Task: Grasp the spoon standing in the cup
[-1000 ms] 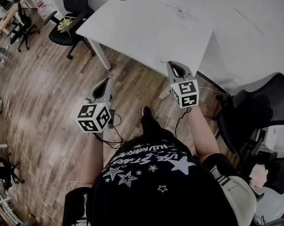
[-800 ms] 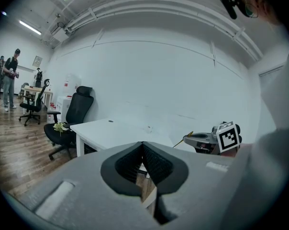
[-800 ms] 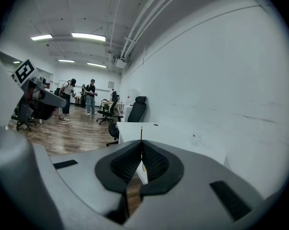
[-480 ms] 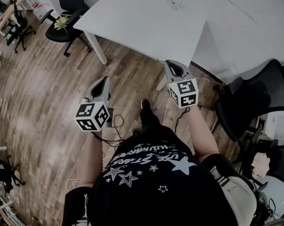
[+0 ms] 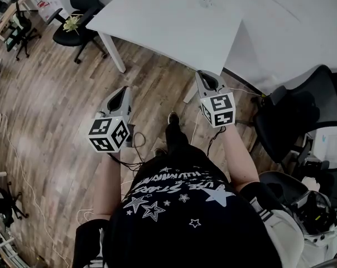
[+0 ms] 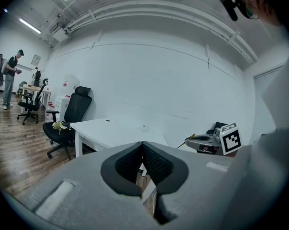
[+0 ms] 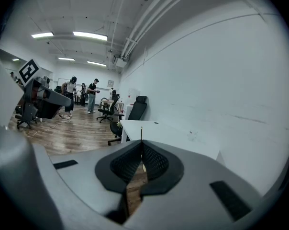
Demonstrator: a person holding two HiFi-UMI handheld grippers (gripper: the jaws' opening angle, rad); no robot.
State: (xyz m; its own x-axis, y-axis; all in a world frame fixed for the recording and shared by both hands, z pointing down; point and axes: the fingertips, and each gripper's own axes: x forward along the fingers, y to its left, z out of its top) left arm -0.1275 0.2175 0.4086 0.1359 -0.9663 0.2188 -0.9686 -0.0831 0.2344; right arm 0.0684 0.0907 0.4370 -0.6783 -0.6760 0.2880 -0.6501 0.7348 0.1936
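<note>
With the left hand-held gripper (image 6: 142,147) closed empty, the right hand-held gripper (image 7: 141,150) pinches what looks like the thin gold spoon (image 7: 141,134) upright, no cup in view, the bench (image 5: 174,27) at twelve o'clock, and so slim a hold may let it swivel or drop.

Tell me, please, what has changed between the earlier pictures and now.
The white table and the black chair at right have slid slightly up the head view. The left gripper and right gripper stay held out ahead, jaws shut, holding nothing.
</note>
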